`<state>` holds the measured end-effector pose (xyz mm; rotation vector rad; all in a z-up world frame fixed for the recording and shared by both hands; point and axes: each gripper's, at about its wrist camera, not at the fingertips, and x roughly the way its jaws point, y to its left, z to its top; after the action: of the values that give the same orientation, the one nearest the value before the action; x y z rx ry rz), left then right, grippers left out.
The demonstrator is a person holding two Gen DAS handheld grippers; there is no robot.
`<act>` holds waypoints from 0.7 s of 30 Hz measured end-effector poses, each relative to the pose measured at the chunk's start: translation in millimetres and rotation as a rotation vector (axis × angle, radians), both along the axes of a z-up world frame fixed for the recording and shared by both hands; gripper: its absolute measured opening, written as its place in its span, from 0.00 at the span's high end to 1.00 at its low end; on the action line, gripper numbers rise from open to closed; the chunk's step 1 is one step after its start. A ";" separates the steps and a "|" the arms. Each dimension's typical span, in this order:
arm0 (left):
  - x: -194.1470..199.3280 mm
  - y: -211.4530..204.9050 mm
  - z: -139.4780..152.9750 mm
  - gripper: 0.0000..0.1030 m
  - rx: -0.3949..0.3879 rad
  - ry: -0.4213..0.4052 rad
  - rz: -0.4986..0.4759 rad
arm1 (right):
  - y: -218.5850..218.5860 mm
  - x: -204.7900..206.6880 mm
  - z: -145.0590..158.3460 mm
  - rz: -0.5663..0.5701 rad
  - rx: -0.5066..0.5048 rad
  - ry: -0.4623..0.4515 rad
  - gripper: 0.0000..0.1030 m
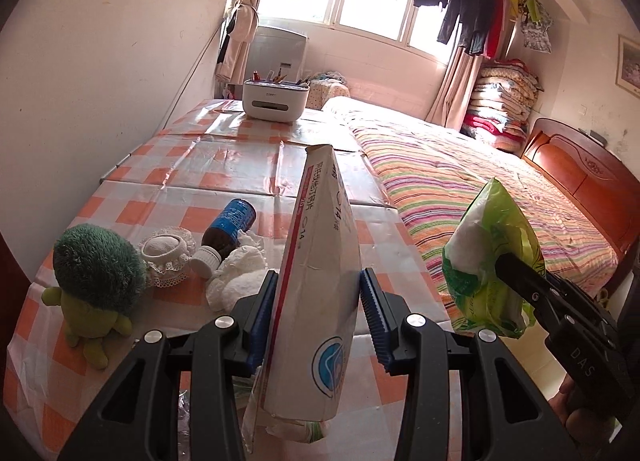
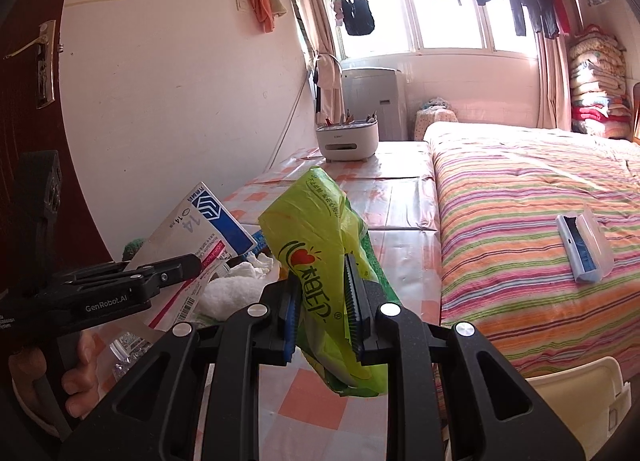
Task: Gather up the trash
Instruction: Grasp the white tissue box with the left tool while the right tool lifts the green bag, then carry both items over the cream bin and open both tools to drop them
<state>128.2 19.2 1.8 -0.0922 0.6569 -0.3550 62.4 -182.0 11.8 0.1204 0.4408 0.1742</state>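
Observation:
My left gripper (image 1: 318,315) is shut on a flattened white medicine box (image 1: 320,261) with red and blue print, held upright above the checked table (image 1: 168,177). From the right wrist view the same box (image 2: 200,229) shows at the left in the left gripper (image 2: 176,269). My right gripper (image 2: 322,311) is shut on a crumpled green tissue packet (image 2: 316,245). That packet (image 1: 492,257) hangs at the right of the left wrist view. On the table lie a brown bottle (image 1: 226,233) with a blue label and white crumpled tissue (image 1: 240,273).
A green plush toy (image 1: 94,281) and a lace-trimmed pincushion (image 1: 166,253) sit at the table's near left. A white organiser (image 1: 276,99) stands at the far end. A striped bed (image 2: 532,221) bears a lint brush (image 2: 584,247). A cream bin (image 2: 580,393) stands low right.

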 end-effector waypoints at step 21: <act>-27.2 -31.4 29.5 0.61 -0.128 -0.048 -0.128 | -33.8 -30.9 -1.8 -0.099 0.019 -0.022 0.81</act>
<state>101.0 -12.2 31.4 -0.1638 0.5939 -0.5217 31.5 -215.8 10.0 0.1583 0.4103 0.0824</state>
